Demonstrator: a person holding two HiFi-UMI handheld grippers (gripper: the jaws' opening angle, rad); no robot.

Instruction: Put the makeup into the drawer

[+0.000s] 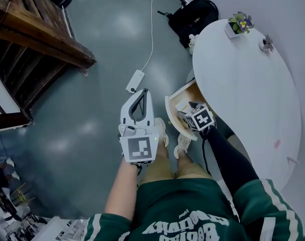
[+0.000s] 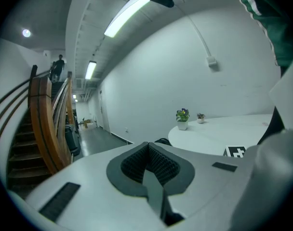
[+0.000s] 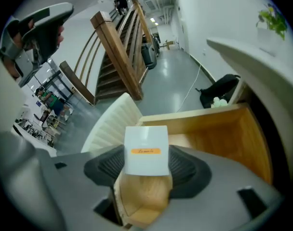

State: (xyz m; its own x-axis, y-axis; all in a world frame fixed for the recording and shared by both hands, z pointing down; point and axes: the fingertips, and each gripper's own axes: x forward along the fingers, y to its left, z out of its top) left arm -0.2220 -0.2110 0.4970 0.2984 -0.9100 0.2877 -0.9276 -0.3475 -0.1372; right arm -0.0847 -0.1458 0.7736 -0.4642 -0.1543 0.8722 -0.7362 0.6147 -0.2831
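Right gripper (image 3: 146,166) jaws tight on white makeup box (image 3: 146,148) above open drawer (image 3: 223,134); left gripper (image 2: 149,165) jaws together, empty.

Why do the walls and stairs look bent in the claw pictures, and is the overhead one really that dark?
Left gripper view: the wide lens bows the ceiling light, and the corners go black. Right gripper view: the staircase bows likewise; the white box is sharp. Head view: dim, bluish, with soft glare patches on the floor.
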